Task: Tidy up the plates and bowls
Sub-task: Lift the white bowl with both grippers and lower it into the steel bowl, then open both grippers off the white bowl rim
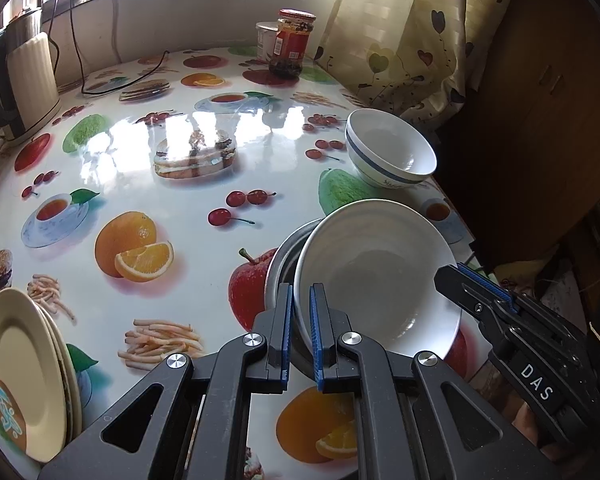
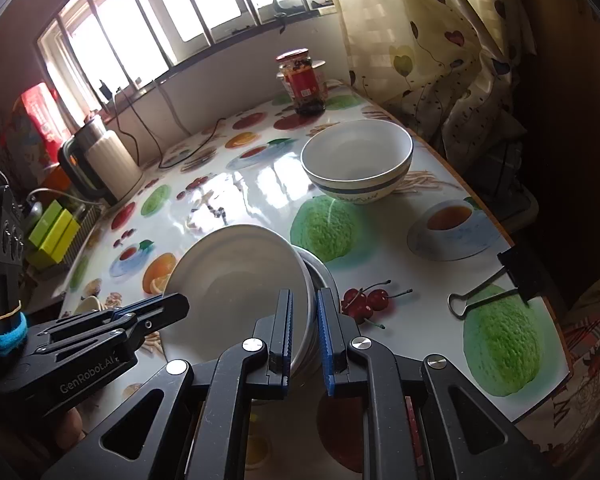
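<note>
At lower centre of both views, our left gripper (image 1: pixel 300 330) and right gripper (image 2: pixel 304 334) each clench the tilted white bowl's (image 1: pixel 376 276) rim above the desk (image 1: pixel 172 184).

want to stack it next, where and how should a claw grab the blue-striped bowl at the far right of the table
Pinch the rim, one finger inside and one outside. The blue-striped bowl stands upright and open-topped, its wall too wide to span. It looks like two nested bowls in the left wrist view, so the pinch may lift both. Come from above on its near side, probably with the right claw, which is nearer.
</note>
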A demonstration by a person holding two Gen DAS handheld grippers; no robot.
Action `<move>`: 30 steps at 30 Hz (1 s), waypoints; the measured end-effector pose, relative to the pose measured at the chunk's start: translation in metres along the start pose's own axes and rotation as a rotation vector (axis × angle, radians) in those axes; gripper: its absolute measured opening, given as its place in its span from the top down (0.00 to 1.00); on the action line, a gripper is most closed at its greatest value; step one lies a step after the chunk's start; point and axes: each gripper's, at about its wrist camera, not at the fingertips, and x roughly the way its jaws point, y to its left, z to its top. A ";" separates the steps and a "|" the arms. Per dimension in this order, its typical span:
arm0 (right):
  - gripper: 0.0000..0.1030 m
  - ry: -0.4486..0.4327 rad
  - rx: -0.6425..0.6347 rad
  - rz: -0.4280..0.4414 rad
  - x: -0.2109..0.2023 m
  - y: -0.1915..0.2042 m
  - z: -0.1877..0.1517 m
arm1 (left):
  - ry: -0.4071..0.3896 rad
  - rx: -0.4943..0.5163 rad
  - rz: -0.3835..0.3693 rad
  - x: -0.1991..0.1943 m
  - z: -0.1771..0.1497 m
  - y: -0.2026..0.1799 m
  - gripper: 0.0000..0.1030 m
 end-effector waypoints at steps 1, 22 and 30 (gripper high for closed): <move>0.86 0.000 0.000 0.001 0.000 0.000 0.000 | 0.000 -0.001 -0.002 0.000 0.000 0.000 0.92; 0.67 -0.002 -0.002 -0.010 0.006 0.000 0.006 | -0.052 0.047 0.009 -0.005 0.014 -0.003 0.76; 0.63 -0.021 0.006 -0.021 0.005 -0.009 0.017 | -0.080 0.083 0.021 -0.004 0.030 -0.009 0.76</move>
